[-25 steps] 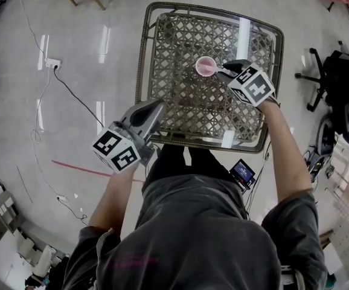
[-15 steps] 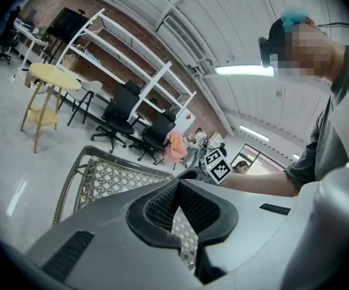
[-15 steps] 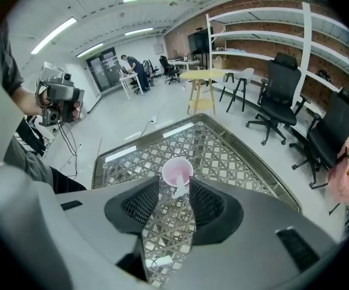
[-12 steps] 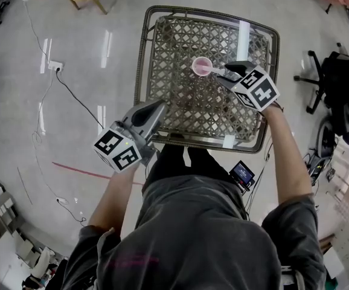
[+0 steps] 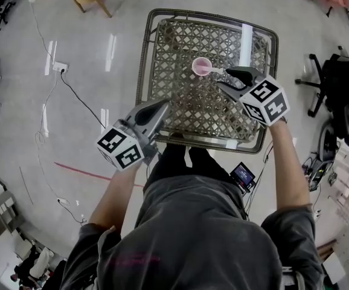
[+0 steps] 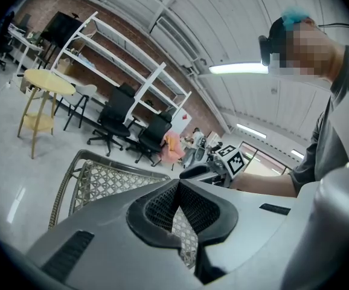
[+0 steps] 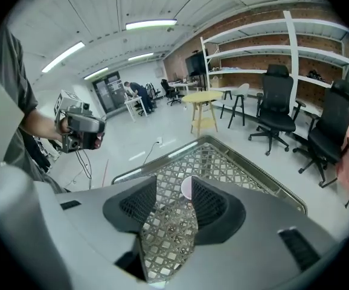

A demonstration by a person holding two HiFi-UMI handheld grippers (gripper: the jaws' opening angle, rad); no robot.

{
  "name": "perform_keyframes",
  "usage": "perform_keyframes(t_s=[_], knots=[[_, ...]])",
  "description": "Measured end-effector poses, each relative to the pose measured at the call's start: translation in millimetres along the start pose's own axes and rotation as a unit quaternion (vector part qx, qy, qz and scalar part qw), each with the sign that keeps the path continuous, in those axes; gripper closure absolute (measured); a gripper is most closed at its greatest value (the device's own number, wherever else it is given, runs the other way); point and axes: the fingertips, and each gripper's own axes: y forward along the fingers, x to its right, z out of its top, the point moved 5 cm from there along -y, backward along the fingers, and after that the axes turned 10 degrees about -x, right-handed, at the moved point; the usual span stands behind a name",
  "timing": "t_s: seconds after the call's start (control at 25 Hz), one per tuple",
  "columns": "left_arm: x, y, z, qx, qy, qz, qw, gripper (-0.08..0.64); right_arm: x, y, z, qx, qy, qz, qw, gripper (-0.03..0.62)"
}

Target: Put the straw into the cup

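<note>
Status: pink cup (image 5: 202, 66) stands upright on the wicker-lattice worktop (image 5: 180, 41), toward the far right part of it. A thin pale straw (image 5: 215, 71) sits in the cup and leans over the rim toward the right claw (image 5: 224, 77).

Right claw is released: its jaws are opening, with nothing between the pads. In the right gripper view we see the right claw (image 7: 174, 183) aimed down at the lattice, and the cup (image 7: 186, 188) shows through the gap, farther off and not touched (we can't make out the straw in that view).

Left claw (image 5: 162, 104) is clenched on nothing. In the left gripper view we see the left claw (image 6: 176, 185) with its tips meeting, and only lattice visible through the slot behind them. It hangs over the worktop's near left edge, well apart from the cup.

Both claws are off the worktop. The person stands at the near edge, one claw in each hand.
</note>
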Motion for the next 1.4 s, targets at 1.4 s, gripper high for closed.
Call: perform_keyframes(t_s=[1.4], knots=[[57.3, -15.1, 18.7, 0.016, 0.061, -0.001, 0.998, 0.549, -79.1, -121.0, -6.7, 0.234, 0.12, 0.035, 0.964, 0.578]])
